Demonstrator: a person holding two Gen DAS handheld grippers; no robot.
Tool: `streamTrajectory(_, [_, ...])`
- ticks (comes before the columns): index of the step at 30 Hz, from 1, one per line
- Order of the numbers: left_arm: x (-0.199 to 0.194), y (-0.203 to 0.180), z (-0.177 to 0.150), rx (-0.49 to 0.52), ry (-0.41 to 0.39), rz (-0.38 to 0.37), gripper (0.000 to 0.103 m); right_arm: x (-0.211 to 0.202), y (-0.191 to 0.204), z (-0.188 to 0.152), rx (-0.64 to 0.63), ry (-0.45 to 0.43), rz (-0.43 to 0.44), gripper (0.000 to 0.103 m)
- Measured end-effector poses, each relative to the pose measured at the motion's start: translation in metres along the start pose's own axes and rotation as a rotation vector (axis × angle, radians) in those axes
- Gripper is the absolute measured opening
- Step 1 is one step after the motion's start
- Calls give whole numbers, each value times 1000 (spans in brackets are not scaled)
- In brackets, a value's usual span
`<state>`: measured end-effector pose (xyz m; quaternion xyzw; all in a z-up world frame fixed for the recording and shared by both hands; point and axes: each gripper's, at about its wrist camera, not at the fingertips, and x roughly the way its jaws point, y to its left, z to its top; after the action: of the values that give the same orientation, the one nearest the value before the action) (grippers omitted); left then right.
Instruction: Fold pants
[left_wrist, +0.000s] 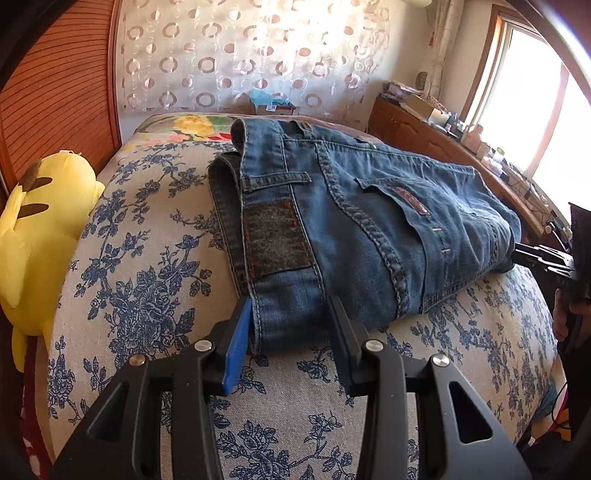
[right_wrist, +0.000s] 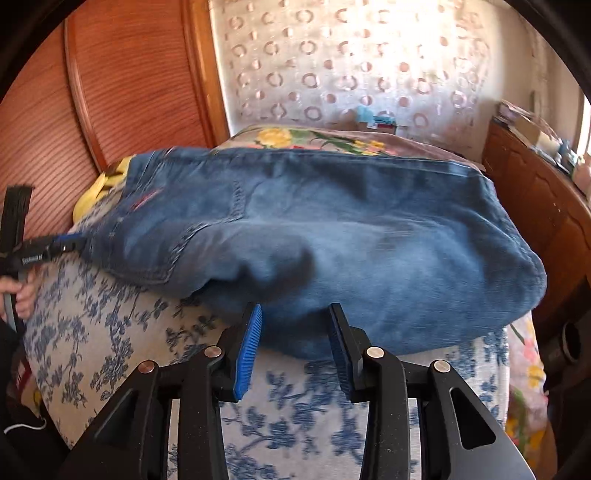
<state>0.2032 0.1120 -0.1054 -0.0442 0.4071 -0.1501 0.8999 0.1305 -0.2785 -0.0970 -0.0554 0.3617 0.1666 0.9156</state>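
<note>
L claw (left_wrist: 291, 306) open @ jeans (left_wrist: 369, 206) waistband | R claw (right_wrist: 295, 314) open @ fold edge

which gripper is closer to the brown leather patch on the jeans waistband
Left. The left gripper straddles the waistband edge just below the brown leather patch; the right gripper is at the opposite, folded end.

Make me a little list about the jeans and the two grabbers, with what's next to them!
pants: blue jeans, folded into a bundle on the flowery bedspread
left gripper: jaws open, at the waistband end near the brown patch
right gripper: jaws open, at the folded edge of the jeans
beside the bed: yellow plush toy
behind: wooden headboard
</note>
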Motion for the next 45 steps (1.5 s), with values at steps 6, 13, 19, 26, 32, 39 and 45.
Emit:
streamTrajectory(6, [3, -1, 1, 9, 10, 12, 41, 15, 23, 6, -90, 26, -54, 55])
streamTrajectory(13, [-4, -14, 6, 74, -9, 4, 13, 37, 35, 15, -145, 72, -95, 39])
streamTrajectory(19, [-32, -21, 23, 78, -96, 25, 9, 18, 31, 32, -138, 15, -55, 5])
streamTrajectory(26, [-78, -34, 57, 106, -212, 51, 9, -24, 25, 63, -104, -107, -45, 4])
streamTrajectory(32, [-125, -36, 70, 101, -305, 74, 9, -62, 36, 66, -101, -181, -11, 3])
streamTrajectory(39, [-134, -23, 29, 93, -237, 115, 9, -68, 47, 24, -119, -136, 77, 3])
streamTrajectory(45, [-96, -6, -24, 61, -97, 110, 9, -37, 39, 16, -68, -63, 132, 10])
